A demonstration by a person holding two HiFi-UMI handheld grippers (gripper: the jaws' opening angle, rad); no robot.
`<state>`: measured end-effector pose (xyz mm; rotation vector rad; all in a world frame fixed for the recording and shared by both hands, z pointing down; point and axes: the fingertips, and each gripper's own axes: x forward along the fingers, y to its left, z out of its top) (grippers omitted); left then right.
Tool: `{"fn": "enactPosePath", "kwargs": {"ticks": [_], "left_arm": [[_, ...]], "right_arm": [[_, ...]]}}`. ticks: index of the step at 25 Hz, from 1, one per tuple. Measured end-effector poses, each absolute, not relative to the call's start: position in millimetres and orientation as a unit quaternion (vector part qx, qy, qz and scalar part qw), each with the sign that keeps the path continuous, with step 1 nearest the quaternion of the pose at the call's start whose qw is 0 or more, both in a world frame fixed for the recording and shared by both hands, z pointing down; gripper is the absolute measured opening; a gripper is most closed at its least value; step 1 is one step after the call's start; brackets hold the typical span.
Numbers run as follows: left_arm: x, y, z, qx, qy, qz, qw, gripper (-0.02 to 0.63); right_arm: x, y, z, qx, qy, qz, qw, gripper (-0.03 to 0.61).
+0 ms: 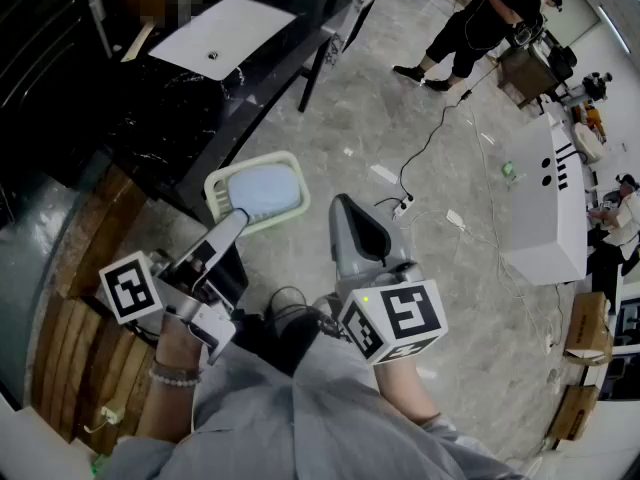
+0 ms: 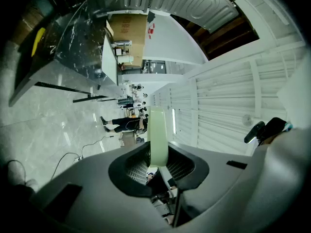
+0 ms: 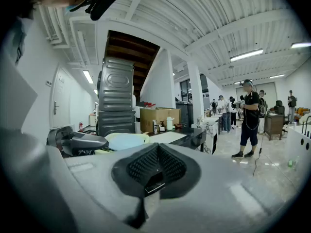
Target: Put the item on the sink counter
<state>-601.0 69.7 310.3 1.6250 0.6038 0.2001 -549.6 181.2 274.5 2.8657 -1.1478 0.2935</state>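
Note:
The item is a pale green square tray [image 1: 258, 190] with a light blue inside, held in the air over the floor. My left gripper [image 1: 235, 218] is shut on its near rim. In the left gripper view the rim [image 2: 158, 130] stands edge-on between the pads of the left gripper [image 2: 159, 154]. The right gripper [image 1: 345, 208] is shut and empty, just right of the tray. From the right gripper [image 3: 156, 152] view the tray [image 3: 124, 141] shows at left. The black marble sink counter [image 1: 150, 98] with its white basin [image 1: 225, 33] lies ahead at upper left.
A black cable [image 1: 430, 143] and a power strip [image 1: 403, 206] lie on the grey floor ahead. A person [image 1: 475, 23] stands at the far right. A white cabinet [image 1: 545, 203] lines the right side. Wooden slats [image 1: 70, 338] run along the left. A cardboard box [image 3: 155, 118] sits on the counter.

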Motion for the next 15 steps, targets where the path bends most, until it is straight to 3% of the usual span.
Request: {"fn": "enactPosePath", "kwargs": {"ticks": [15], "left_arm": [[-607.4, 66.7, 309.3, 0.71, 0.271, 0.086, 0.644, 0.086]], "right_arm": [[-556.7, 185.0, 267.8, 0.931, -0.354, 0.086, 0.023, -0.003]]}}
